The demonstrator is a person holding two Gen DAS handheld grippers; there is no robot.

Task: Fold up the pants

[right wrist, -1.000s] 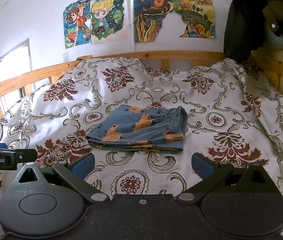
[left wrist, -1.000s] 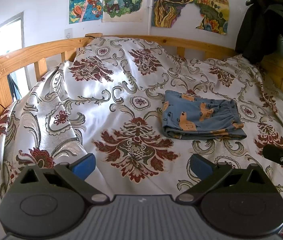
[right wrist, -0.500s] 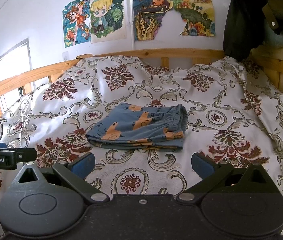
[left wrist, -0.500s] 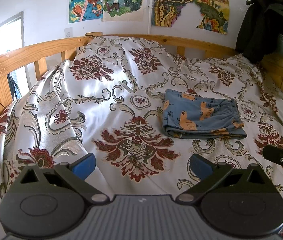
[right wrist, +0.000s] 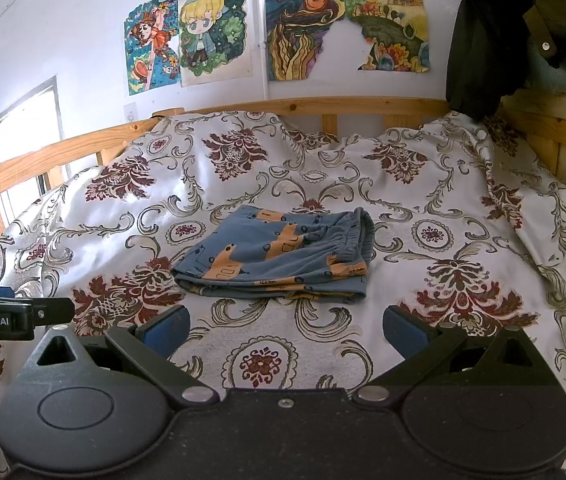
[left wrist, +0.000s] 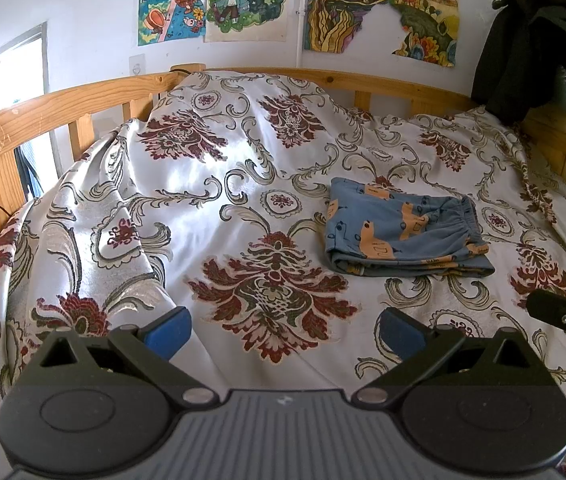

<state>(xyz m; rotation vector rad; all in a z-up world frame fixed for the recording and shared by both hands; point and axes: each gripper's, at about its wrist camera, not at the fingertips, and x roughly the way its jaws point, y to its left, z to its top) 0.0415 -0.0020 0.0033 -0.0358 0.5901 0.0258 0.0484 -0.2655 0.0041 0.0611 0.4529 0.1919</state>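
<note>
A bedspread (left wrist: 243, 208), white with dark red flowers and grey scrolls, covers the whole bed and fills most of both views. It rises in soft humps toward the far rail and falls away in folds at the left, where it hangs over the side. A wooden rail (left wrist: 63, 100) bounds the bed on the left and along the far edge; on the right the frame (right wrist: 555, 136) closes that side, with the bedspread climbing against it. Behind the far rail is a white wall with drawings (right wrist: 219, 36) taped on it, and a dark coat (right wrist: 495, 32) hangs at the far right corner over the frame.

The pants (right wrist: 279, 256), blue with orange shapes, lie folded in a flat, roughly square packet near the middle of the bed, waistband toward the right, layered fold edges facing the cameras. In the left wrist view the packet (left wrist: 403, 232) sits to the right of centre. Bare bedspread surrounds it on every side: a wide stretch to its left, a narrower band to the right before the frame, and open cloth between it and both grippers.

The left gripper (left wrist: 283, 332) hovers over the near part of the bed, jaws spread wide, nothing between them. The right gripper (right wrist: 285, 330) is likewise spread and empty, well short of the pants' near edge. Each gripper shows at the side of the other's view.
</note>
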